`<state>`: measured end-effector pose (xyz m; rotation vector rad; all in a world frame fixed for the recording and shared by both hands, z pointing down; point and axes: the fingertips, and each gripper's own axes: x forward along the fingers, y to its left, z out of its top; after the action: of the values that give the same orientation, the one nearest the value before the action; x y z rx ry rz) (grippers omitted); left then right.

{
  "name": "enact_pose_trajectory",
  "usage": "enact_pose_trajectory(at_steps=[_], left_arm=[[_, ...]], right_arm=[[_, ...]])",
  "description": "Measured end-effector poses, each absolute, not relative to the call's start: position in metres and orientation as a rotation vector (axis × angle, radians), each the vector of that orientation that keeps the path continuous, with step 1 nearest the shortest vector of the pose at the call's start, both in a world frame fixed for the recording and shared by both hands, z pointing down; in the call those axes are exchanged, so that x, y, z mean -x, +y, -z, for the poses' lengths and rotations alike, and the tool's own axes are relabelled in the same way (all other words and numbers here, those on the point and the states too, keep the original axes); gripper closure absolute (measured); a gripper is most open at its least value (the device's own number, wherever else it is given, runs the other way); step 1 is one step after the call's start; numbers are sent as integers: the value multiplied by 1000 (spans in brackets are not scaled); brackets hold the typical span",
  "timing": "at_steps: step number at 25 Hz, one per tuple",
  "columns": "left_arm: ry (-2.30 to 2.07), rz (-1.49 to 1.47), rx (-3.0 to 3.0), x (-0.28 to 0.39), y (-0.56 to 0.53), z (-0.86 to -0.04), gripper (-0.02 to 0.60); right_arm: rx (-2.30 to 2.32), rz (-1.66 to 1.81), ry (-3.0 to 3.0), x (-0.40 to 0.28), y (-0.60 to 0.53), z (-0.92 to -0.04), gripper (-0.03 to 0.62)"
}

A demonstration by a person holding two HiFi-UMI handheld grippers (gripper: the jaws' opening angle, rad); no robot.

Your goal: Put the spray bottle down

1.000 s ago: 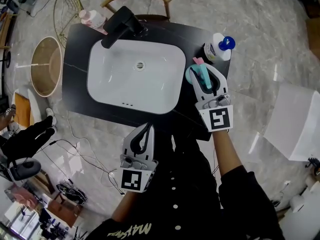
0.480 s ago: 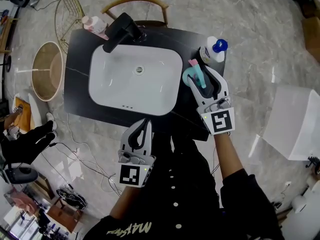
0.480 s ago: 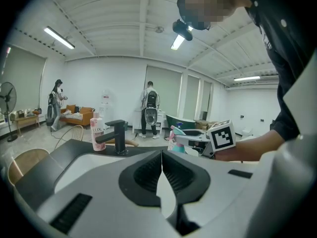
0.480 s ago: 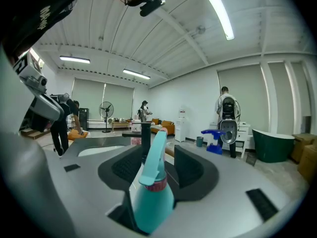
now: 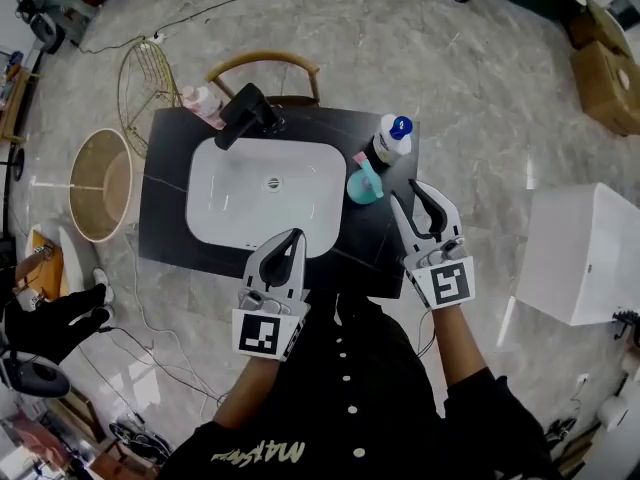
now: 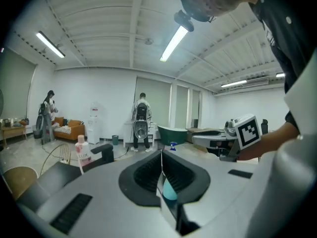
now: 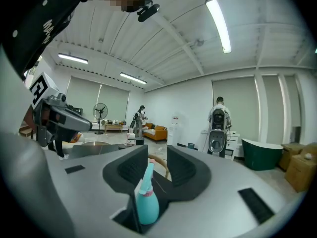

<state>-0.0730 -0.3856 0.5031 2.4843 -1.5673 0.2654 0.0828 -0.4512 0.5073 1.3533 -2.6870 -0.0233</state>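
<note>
Head view: the spray bottle (image 5: 364, 182), held in the right gripper (image 5: 410, 206) a second ago, now stands upright on the counter (image 5: 165, 168) just right of the sink (image 5: 265, 203). The gripper has drawn back clear, so the task looks done.

Left gripper view: the left gripper (image 6: 161, 162) has its fingers together and empty. The teal sliver behind them is probably the bottle.

Right gripper view: the fingers are half apart, having just been narrowing, and grip nothing. The bottle shows beyond their gap, its base hidden.
</note>
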Motion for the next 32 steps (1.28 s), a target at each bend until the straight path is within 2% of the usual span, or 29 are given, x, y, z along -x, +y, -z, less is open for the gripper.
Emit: enact_pose_trajectory(at_steps=[6, 9, 21, 32], left_arm=[[-1541, -196, -2606, 55, -404, -465, 565], [-1519, -167, -2651, 45, -407, -449, 565], [-1517, -34, -2772, 32, -409, -391, 565], [-1527, -45, -2807, 30, -414, -385, 565]], right_arm=[[-1469, 69, -2636, -103, -441, -464, 564], [-1521, 120, -2606, -114, -433, -444, 582], [-1688, 229, -2631, -139, -397, -383, 599], [-1789, 228, -2569, -153, -396, -384, 599]])
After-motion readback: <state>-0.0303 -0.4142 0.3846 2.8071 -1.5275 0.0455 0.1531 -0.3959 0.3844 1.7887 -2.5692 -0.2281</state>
